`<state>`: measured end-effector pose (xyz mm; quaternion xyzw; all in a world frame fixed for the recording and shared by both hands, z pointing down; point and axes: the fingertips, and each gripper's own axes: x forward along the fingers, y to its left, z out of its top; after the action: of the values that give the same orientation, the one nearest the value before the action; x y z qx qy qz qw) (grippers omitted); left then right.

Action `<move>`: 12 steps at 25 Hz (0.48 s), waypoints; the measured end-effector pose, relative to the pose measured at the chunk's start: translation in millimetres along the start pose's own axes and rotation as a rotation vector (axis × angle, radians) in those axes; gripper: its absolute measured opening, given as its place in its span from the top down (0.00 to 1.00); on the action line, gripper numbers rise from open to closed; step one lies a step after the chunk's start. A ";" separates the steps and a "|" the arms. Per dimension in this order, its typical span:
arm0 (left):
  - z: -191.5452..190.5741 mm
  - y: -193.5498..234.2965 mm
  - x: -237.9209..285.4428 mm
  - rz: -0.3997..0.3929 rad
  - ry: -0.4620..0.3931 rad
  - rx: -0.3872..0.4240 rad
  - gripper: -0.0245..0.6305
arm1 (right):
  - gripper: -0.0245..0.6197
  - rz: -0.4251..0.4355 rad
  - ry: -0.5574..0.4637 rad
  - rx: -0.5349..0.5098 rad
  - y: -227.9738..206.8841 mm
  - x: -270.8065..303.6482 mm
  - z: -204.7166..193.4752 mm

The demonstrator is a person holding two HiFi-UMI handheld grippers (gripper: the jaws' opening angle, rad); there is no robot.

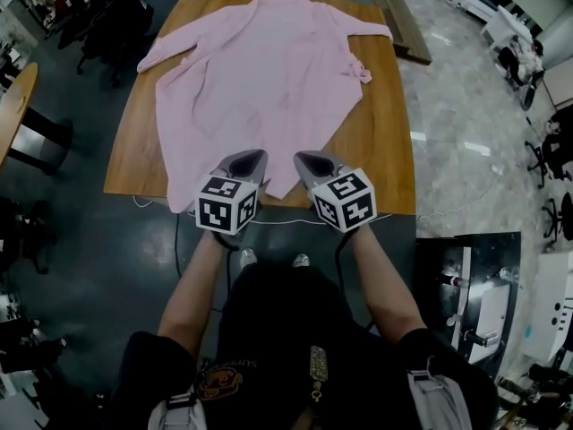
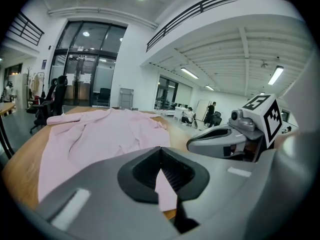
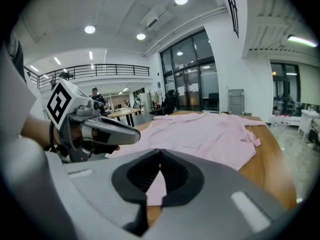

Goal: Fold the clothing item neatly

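A pink garment (image 1: pixel 260 83) lies spread flat over the wooden table (image 1: pixel 389 150), sleeves out to both sides and its hem hanging a little past the near edge. It also fills the table in the left gripper view (image 2: pixel 95 139) and the right gripper view (image 3: pixel 210 136). My left gripper (image 1: pixel 253 157) hovers over the near hem, jaws shut with nothing between them. My right gripper (image 1: pixel 304 159) hangs beside it over the hem, also shut and empty. Each gripper shows in the other's view: the right gripper (image 2: pixel 192 145) and the left gripper (image 3: pixel 136 136).
A wooden bench (image 1: pixel 398 16) stands past the table's far right corner. A round table (image 1: pixel 13 106) and office chairs (image 1: pixel 107 25) stand at the left. A white cable (image 1: pixel 295 222) runs under the near table edge. People sit at desks far off (image 2: pixel 190 115).
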<state>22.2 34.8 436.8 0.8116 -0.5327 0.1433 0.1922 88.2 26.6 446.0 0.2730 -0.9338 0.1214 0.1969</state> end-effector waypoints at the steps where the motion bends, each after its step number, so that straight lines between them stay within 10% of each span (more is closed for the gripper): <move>1: -5.2 2.7 2.3 -0.007 0.010 -0.003 0.95 | 0.96 -0.003 0.016 0.001 2.3 4.3 -5.9; 12: -69.5 27.7 17.9 -0.081 0.126 -0.039 0.95 | 0.83 0.014 0.236 0.020 35.5 52.4 -85.7</move>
<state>1.8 42.6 510.7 0.8179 -0.4890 0.1759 0.2469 53.6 60.2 541.1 0.2522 -0.9047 0.1633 0.3022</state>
